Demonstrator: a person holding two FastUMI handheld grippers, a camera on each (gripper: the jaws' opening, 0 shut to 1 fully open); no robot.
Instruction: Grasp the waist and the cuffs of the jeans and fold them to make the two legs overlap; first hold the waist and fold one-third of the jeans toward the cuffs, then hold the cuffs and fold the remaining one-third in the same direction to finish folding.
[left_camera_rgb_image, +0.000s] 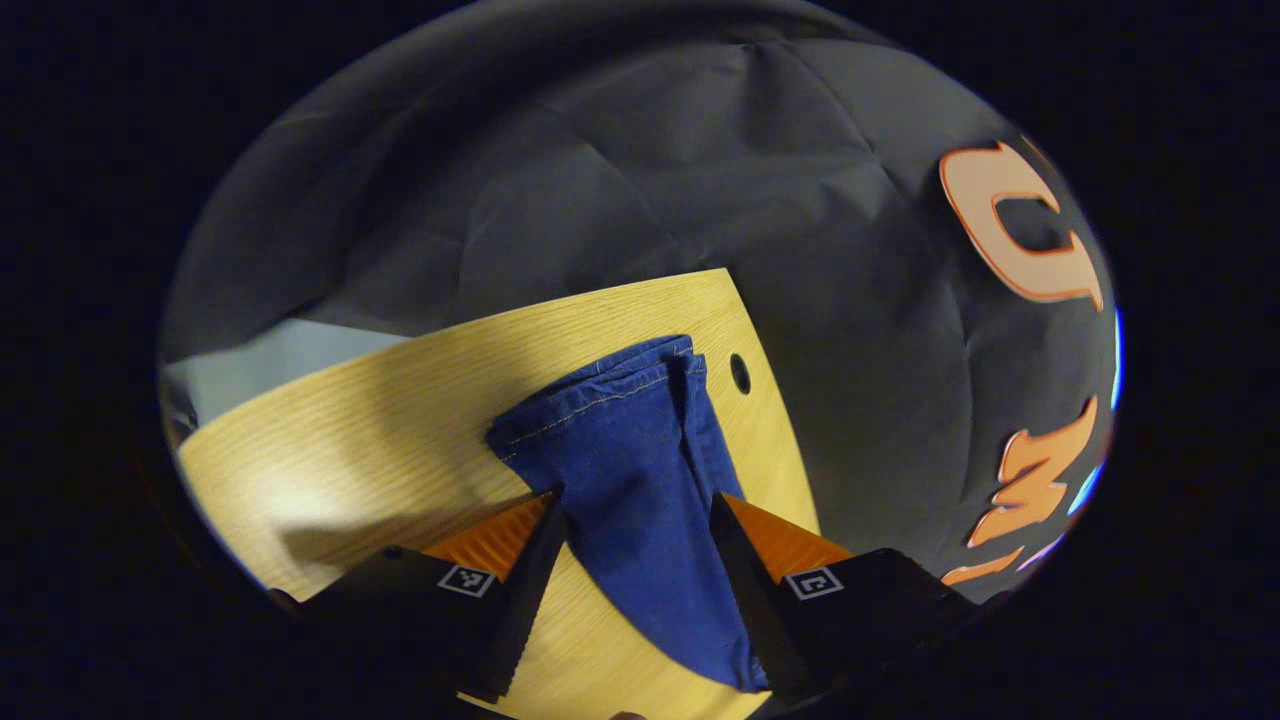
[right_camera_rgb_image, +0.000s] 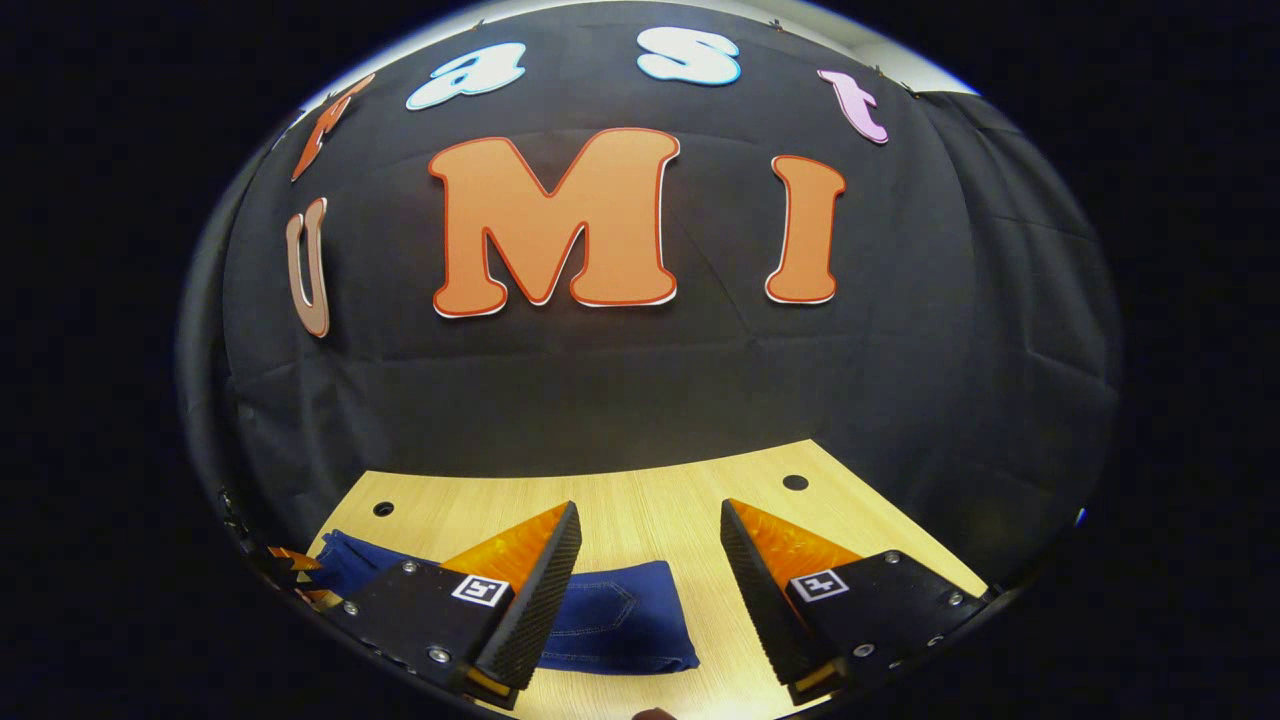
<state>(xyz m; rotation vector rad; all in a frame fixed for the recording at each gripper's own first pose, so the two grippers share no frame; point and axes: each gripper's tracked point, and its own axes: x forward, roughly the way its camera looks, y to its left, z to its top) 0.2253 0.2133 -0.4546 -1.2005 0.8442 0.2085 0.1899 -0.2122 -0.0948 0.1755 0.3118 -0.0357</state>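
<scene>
In the left gripper view, the left gripper (left_camera_rgb_image: 637, 520) stands with its two fingers spread wide, nothing pinched between them; the blue jeans (left_camera_rgb_image: 640, 480) lie on the wooden table (left_camera_rgb_image: 380, 440) in the gap between the fingers, running away from the camera as a narrow folded strip. Its far end, with pale stitching along the hem, lies near a small round hole (left_camera_rgb_image: 740, 373) close to the table's far edge. Beyond the table hangs the black cloth wall (left_camera_rgb_image: 620, 160). In the right gripper view, the right gripper (right_camera_rgb_image: 650, 525) is likewise spread apart and holds nothing. The jeans (right_camera_rgb_image: 615, 620) lie flat on the table (right_camera_rgb_image: 650, 500) low and to the left, partly hidden behind the gripper's left finger, with their right edge showing in the gap. Farther off, two holes (right_camera_rgb_image: 795, 482) mark the tabletop before the wall (right_camera_rgb_image: 620, 390).
</scene>
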